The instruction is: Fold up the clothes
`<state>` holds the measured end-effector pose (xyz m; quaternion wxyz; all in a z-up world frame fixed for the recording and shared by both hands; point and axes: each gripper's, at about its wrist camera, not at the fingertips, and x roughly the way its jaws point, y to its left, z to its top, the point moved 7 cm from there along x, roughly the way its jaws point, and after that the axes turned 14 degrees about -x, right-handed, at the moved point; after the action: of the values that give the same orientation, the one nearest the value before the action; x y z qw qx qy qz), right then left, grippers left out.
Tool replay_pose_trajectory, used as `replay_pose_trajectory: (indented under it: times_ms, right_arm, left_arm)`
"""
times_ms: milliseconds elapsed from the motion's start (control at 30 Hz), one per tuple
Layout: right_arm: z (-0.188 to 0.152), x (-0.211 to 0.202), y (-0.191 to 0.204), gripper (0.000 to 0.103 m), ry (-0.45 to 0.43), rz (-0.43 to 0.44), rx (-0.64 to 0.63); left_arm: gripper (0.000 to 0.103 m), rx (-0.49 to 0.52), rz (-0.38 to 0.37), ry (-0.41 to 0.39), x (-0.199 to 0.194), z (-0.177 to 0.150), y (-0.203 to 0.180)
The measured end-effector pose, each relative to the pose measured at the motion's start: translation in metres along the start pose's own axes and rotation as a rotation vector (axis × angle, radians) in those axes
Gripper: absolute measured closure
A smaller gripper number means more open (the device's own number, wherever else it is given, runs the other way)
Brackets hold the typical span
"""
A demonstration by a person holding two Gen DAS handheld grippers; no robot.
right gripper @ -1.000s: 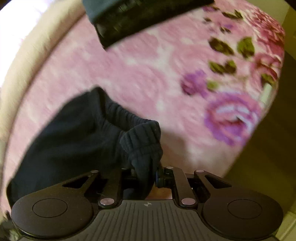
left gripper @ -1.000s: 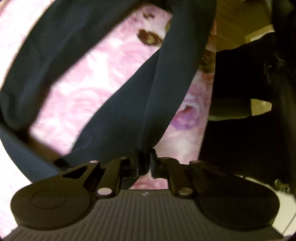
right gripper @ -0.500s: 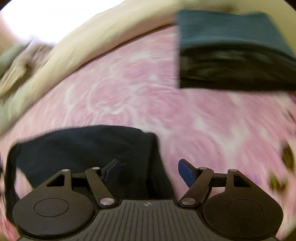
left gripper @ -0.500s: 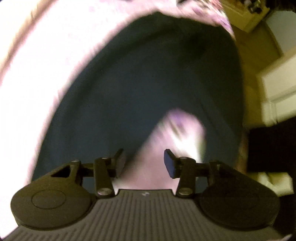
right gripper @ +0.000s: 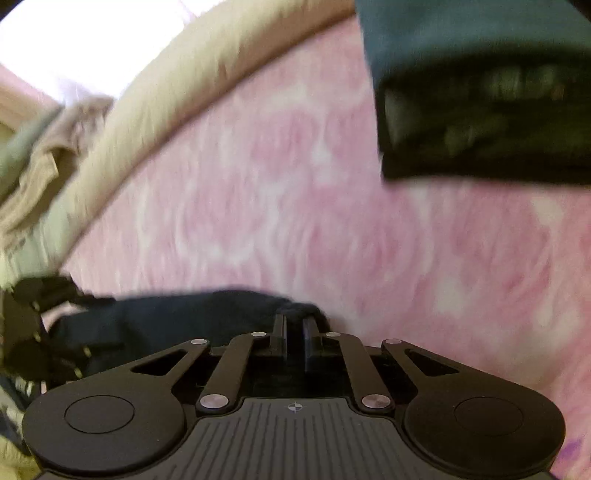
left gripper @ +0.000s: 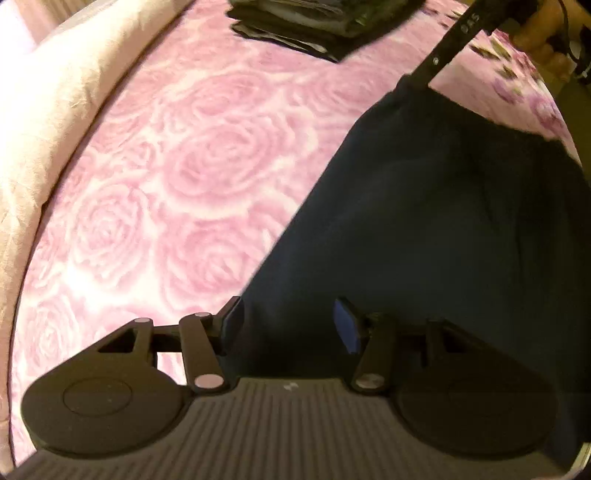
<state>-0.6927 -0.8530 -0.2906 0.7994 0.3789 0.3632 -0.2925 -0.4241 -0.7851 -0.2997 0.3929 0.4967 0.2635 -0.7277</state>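
Note:
A dark navy garment (left gripper: 436, 221) lies spread on the pink rose-patterned bed cover (left gripper: 177, 177). My left gripper (left gripper: 288, 325) is open, its jaws wide apart over the garment's near edge, holding nothing. My right gripper (right gripper: 294, 325) is shut on a corner of the navy garment (right gripper: 177, 314), low over the bed. In the left wrist view the right gripper (left gripper: 424, 79) shows at the garment's far corner. The left gripper (right gripper: 33, 332) shows at the left edge of the right wrist view.
A stack of folded dark clothes (left gripper: 325, 22) lies at the far side of the bed; it also shows in the right wrist view (right gripper: 480, 110). A beige blanket roll (left gripper: 55, 103) runs along the left. Loose light clothes (right gripper: 33, 177) lie beyond it.
Both grippers let go of the garment and opened half a second ago. Since then the right gripper has shut again on its corner. The left stays open, moved to the garment's edge.

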Motion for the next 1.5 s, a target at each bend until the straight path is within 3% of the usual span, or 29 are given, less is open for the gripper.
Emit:
replay_pose_trajectory:
  times_ms: [267,300,333,367,400,500,533,567,633,800,900,967,1033,1233,1400,1433,1467,1500]
  right_arm:
    - [-0.005,0.017,-0.008,0.095,0.014,-0.036,-0.045]
    - [-0.008,0.013,-0.007,0.087,0.002,-0.049,-0.055]
    - [-0.012,0.011,-0.006,0.059,-0.009,-0.061,-0.067]
    - [-0.016,0.012,-0.005,0.024,-0.015,-0.075,-0.083]
    - [-0.019,0.013,-0.003,0.020,-0.020,-0.081,-0.098]
    - [-0.026,0.027,-0.003,0.024,0.020,-0.035,-0.106]
    - [-0.024,0.031,-0.004,0.059,0.024,-0.038,-0.119]
    - [-0.021,0.035,-0.005,0.071,0.029,-0.038,-0.125]
    - [-0.008,0.038,-0.009,0.075,0.021,-0.031,-0.109]
    - [0.008,0.042,-0.009,0.074,-0.012,-0.056,-0.131]
    - [-0.004,0.014,-0.006,0.071,-0.044,-0.124,-0.143]
    - [-0.025,-0.013,-0.005,0.040,-0.058,-0.141,-0.118]
    - [-0.051,-0.039,0.000,0.032,-0.067,-0.159,-0.083]
    - [-0.144,-0.070,0.012,0.032,-0.024,-0.062,0.058]
    - [-0.167,-0.052,0.001,0.033,-0.052,0.004,0.101]
    - [-0.166,-0.053,-0.005,0.043,-0.052,0.024,0.142]
    - [-0.165,-0.053,-0.010,0.062,-0.052,0.044,0.183]
    - [-0.164,-0.054,-0.014,0.062,-0.053,0.062,0.220]
  left_arm:
    - [0.054,-0.032,0.009,0.041,0.035,0.005,0.010]
    - [0.053,-0.032,0.010,0.048,0.040,0.005,0.011]
    - [0.052,-0.028,0.010,0.049,0.041,0.003,0.011]
    - [0.052,-0.026,0.009,0.051,0.042,0.002,0.012]
    - [0.051,-0.027,0.007,0.051,0.044,0.002,0.012]
    - [0.049,-0.020,0.007,0.047,0.043,0.003,0.013]
    - [0.049,-0.016,0.007,0.044,0.041,0.005,0.013]
    - [0.049,-0.014,0.012,0.032,0.039,0.007,0.014]
    - [0.049,-0.011,0.030,0.011,0.034,0.013,0.016]
    - [0.051,-0.019,0.049,-0.003,0.024,0.021,0.015]
    - [0.051,-0.009,0.045,-0.015,0.010,0.020,0.007]
    - [0.051,-0.001,0.013,-0.025,-0.002,0.017,-0.007]
    - [0.051,0.019,-0.042,-0.037,-0.013,0.014,-0.028]
    - [0.051,0.137,-0.165,-0.053,0.000,0.024,-0.091]
    - [0.051,0.218,-0.195,-0.027,0.033,0.042,-0.113]
    - [0.051,0.236,-0.194,-0.018,0.037,0.045,-0.116]
    - [0.052,0.247,-0.193,-0.012,0.040,0.047,-0.118]
    - [0.052,0.259,-0.192,-0.007,0.042,0.048,-0.120]
